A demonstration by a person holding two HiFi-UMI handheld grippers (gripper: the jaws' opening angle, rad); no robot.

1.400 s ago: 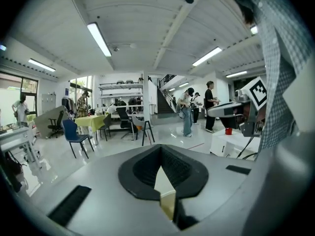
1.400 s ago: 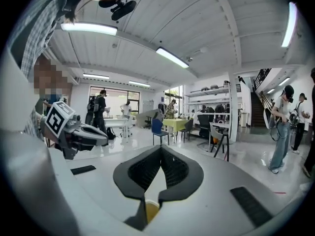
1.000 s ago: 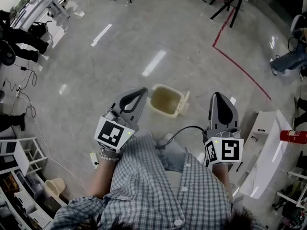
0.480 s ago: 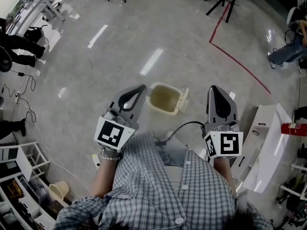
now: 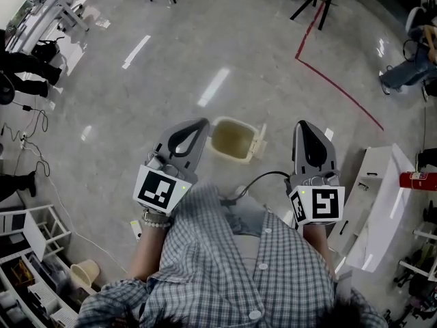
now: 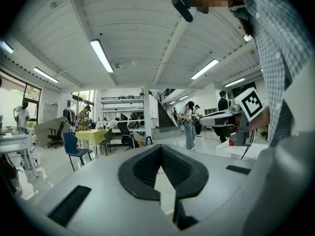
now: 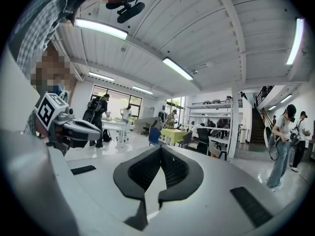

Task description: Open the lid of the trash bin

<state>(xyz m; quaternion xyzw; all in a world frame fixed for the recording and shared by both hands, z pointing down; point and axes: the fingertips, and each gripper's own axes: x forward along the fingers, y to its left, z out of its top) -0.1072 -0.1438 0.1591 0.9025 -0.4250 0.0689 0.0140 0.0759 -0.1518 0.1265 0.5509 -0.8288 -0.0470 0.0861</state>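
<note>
The small beige trash bin (image 5: 231, 139) stands on the grey floor just ahead of me, its inside showing from above and its lid (image 5: 260, 145) tipped up at its right side. My left gripper (image 5: 199, 124) hangs to the bin's left, apart from it, jaws shut with nothing between them. My right gripper (image 5: 304, 126) is held to the right of the lid, also shut and holding nothing. Both gripper views look out level across the room: the left gripper (image 6: 160, 148) and right gripper (image 7: 161, 148) show closed jaws, and the bin is not in them.
A white bench (image 5: 382, 210) with a red extinguisher (image 5: 418, 180) stands at the right. A red floor line (image 5: 338, 87) runs ahead right. Chair legs (image 5: 311, 2) are at the back, a shelf (image 5: 27, 231) and cables at the left. People stand around the room.
The head view has drifted a little, so the bin and both grippers sit slightly higher and further left in the picture. Both grippers stay shut beside the bin.
</note>
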